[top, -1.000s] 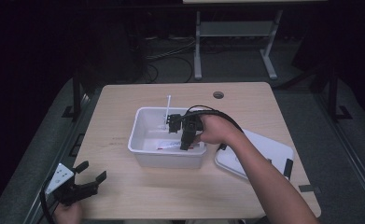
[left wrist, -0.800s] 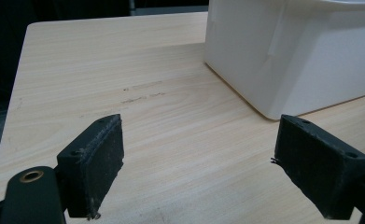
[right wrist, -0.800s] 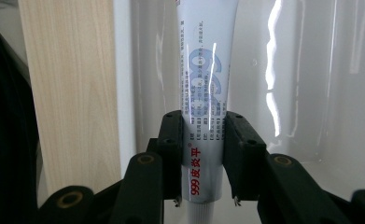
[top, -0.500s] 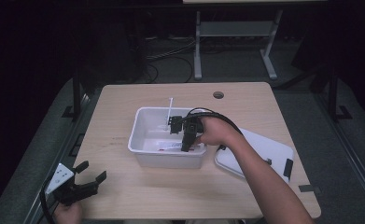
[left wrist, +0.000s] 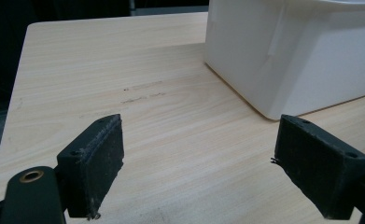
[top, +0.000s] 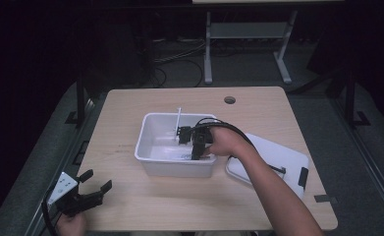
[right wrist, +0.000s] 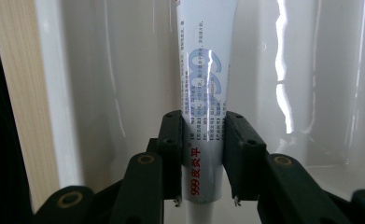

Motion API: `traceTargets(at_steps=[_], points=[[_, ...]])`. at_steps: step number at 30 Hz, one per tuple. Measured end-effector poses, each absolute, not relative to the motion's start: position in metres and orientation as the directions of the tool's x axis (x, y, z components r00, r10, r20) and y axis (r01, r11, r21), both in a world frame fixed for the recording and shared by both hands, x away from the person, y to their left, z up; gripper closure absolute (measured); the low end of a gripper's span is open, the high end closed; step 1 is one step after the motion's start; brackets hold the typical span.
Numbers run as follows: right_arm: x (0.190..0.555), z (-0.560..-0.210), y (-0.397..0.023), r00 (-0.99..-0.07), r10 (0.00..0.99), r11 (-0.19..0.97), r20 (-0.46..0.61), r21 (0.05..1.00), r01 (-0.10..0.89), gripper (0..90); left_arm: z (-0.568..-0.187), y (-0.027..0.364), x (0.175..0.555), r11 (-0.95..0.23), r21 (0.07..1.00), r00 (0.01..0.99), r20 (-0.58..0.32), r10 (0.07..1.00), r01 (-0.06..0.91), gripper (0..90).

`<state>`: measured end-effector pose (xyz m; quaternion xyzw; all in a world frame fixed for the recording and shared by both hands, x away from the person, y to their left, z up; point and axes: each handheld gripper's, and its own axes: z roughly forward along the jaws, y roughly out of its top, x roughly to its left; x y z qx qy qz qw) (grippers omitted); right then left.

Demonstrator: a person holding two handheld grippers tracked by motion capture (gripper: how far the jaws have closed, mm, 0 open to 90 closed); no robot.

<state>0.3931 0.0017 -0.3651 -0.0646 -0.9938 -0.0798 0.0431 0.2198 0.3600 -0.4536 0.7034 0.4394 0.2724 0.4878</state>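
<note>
Your right gripper is clamped on a white ointment tube, pads pressed on both flanks just above its cap end. The tube's long axis runs straight out along the jaws toward 12 o'clock, deep inside the white plastic bin, close to the bin wall at 9 o'clock. Setting it down looks to hinge on that axis clearing the wall. Your left gripper sits wide open and empty at the table's 7 o'clock corner, well apart from the bin.
</note>
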Motion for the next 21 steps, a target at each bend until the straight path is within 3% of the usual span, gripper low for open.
traceTargets(at_steps=[14,21], points=[[0.3943,-0.3717,0.0044,-0.986,0.127,0.979,0.109,0.147,0.142,68.6,-0.4534,0.3606,0.2195,-0.137,0.926,0.466,-0.045,0.884,0.351,15.0],[0.3932,-0.3679,0.0043,-0.987,0.130,0.976,0.094,0.164,0.144,63.6,-0.4534,0.3603,0.2197,-0.138,0.926,0.465,-0.045,0.884,0.351,15.0]])
